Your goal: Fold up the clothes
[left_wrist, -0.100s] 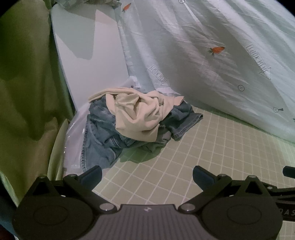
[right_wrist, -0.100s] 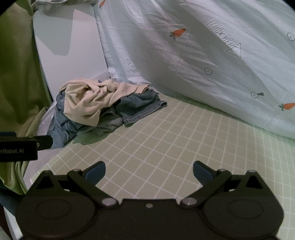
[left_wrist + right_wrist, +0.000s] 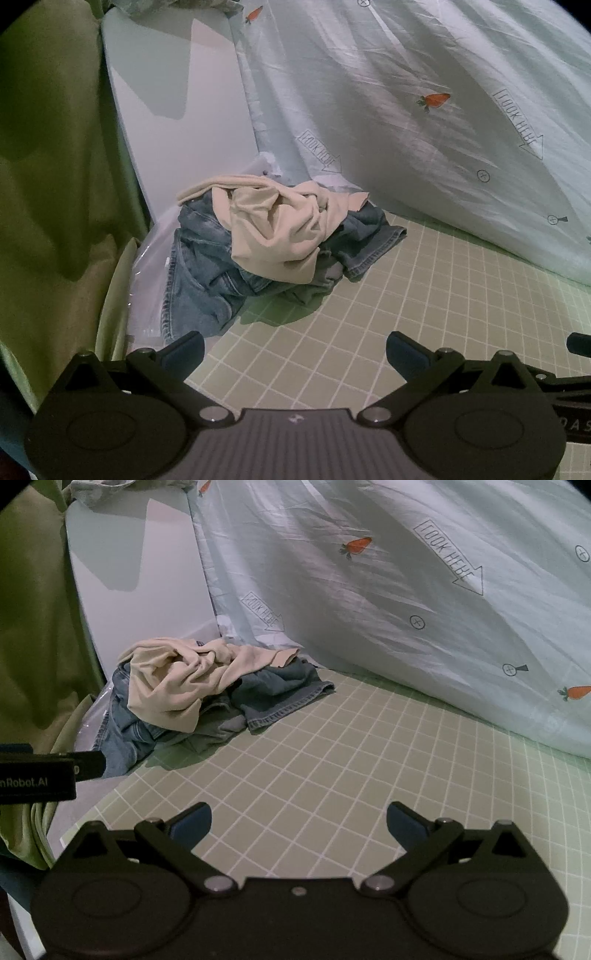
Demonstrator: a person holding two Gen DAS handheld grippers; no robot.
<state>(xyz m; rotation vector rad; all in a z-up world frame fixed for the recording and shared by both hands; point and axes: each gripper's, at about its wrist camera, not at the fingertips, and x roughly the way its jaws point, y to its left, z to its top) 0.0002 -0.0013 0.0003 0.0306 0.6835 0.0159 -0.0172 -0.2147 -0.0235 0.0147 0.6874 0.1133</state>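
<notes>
A crumpled pile of clothes lies at the far left of the green grid mat (image 3: 406, 332). A beige garment (image 3: 280, 225) lies on top of blue denim jeans (image 3: 199, 273). The same beige garment (image 3: 177, 679) and jeans (image 3: 284, 694) show in the right wrist view. My left gripper (image 3: 295, 350) is open and empty, held above the mat just in front of the pile. My right gripper (image 3: 299, 823) is open and empty, further from the pile, over the mat (image 3: 332, 760). The left gripper's side (image 3: 44, 775) shows at the left edge of the right wrist view.
A pale sheet with carrot prints (image 3: 424, 110) hangs behind the mat. A white panel (image 3: 177, 92) stands behind the pile. Green fabric (image 3: 48, 166) hangs at the left. Clear plastic (image 3: 147, 280) lies under the jeans.
</notes>
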